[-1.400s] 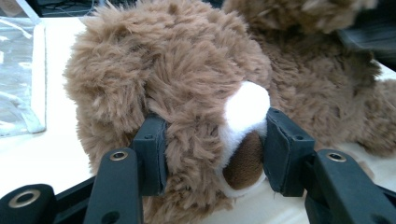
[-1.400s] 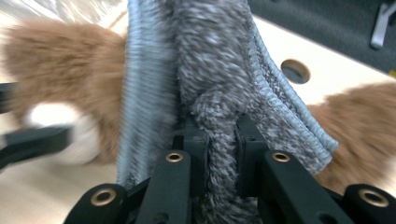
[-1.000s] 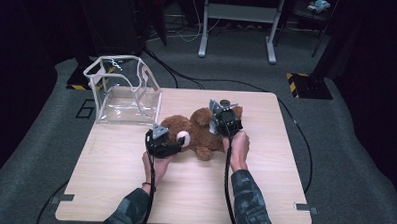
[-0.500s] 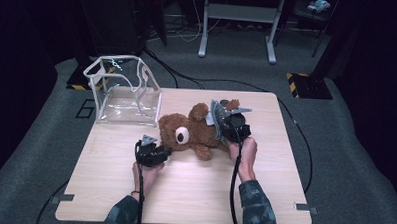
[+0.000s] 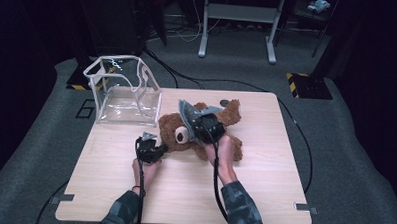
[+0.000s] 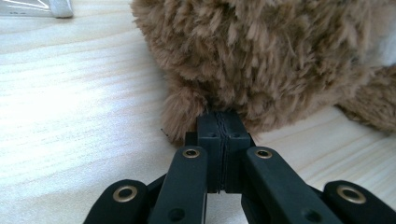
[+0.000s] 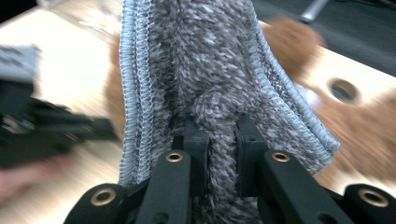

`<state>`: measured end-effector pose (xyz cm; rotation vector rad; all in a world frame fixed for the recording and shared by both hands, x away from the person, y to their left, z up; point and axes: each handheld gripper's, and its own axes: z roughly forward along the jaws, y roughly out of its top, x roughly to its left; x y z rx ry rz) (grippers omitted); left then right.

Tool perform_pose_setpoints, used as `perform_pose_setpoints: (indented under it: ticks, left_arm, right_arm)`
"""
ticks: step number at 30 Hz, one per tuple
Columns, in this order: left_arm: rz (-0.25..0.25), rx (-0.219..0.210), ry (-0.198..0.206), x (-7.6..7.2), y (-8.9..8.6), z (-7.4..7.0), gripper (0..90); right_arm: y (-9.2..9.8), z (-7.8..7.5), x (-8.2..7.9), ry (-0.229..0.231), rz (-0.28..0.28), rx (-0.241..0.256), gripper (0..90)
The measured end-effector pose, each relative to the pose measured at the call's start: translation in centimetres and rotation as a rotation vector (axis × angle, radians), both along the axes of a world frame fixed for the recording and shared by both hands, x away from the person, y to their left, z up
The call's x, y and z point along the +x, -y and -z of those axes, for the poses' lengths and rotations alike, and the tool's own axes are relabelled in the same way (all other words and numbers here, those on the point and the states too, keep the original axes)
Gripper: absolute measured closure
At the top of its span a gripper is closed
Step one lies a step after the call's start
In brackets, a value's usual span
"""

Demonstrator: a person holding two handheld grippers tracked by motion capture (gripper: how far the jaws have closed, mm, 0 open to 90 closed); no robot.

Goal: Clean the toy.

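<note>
Firstly, high view: brown teddy bear (image 5: 185,134) lying on the wooden bench (image 5: 263,194), near its middle, head toward the person's left. Grey knitted cloth (image 5: 189,111) rising over the bear, held up by the right tongs (image 5: 198,121). Left tongs (image 5: 153,146) low on the bench, tips at the bear's near-left edge. Clear plastic bag (image 5: 124,92) standing open at the far-left corner, just beside the bear.

Left gripper view: left tongs (image 6: 223,122) pressed together, pads meeting with no gap, tips touching the bear's (image 6: 280,56) fur where it meets the bench (image 6: 70,116); whether any fur is pinched cannot be told.

Right gripper view: right tongs (image 7: 222,140) clamped on a fold of the grey cloth (image 7: 205,65), ribbed hems either side; blurred brown fur (image 7: 369,121) behind.
</note>
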<state>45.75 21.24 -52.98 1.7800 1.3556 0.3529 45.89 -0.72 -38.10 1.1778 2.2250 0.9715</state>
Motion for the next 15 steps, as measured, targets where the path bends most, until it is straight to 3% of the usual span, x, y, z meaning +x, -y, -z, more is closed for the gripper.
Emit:
perform_pose_setpoints:
  ticks: [1,2,4,6,7,9,11,12,15]
  left_arm:
    - [0.013,0.02,-0.001,0.1,0.0,0.0,89.2]
    - [0.025,0.031,0.006,0.1,0.0,0.0,89.3]
    - [0.026,0.033,0.005,0.0,0.0,-0.1,89.4]
    - [0.032,0.035,0.0,0.0,0.0,-0.1,89.6]
    - [0.038,0.042,0.002,0.1,0.0,-0.1,89.6]
    - [0.051,0.046,0.01,0.1,0.0,-0.1,89.6]
    - [0.051,0.043,0.01,0.0,-0.1,-0.1,89.6]
    - [0.055,0.05,0.011,0.0,0.0,-0.1,89.7]
    - [0.062,0.033,0.004,0.1,-0.3,-0.1,89.8]
  right_arm:
    - [0.0,0.0,0.0,0.0,0.0,0.0,78.6]
    - [-1.7,-0.2,1.2,0.004,-0.025,-0.01,78.6]
    - [-2.4,-0.2,1.5,-0.011,-0.037,-0.018,78.5]
    - [-4.1,1.2,2.4,-0.031,-0.037,-0.039,78.4]
    - [-4.1,1.2,2.4,-0.031,-0.037,-0.039,78.4]
    - [-4.4,2.8,3.4,-0.064,-0.021,-0.083,78.5]
    - [-3.8,3.7,3.4,-0.09,0.008,-0.012,78.5]
    - [-3.5,4.0,3.0,-0.08,0.0,-0.014,78.5]
    - [-2.4,4.6,2.3,-0.091,0.029,-0.071,78.6]
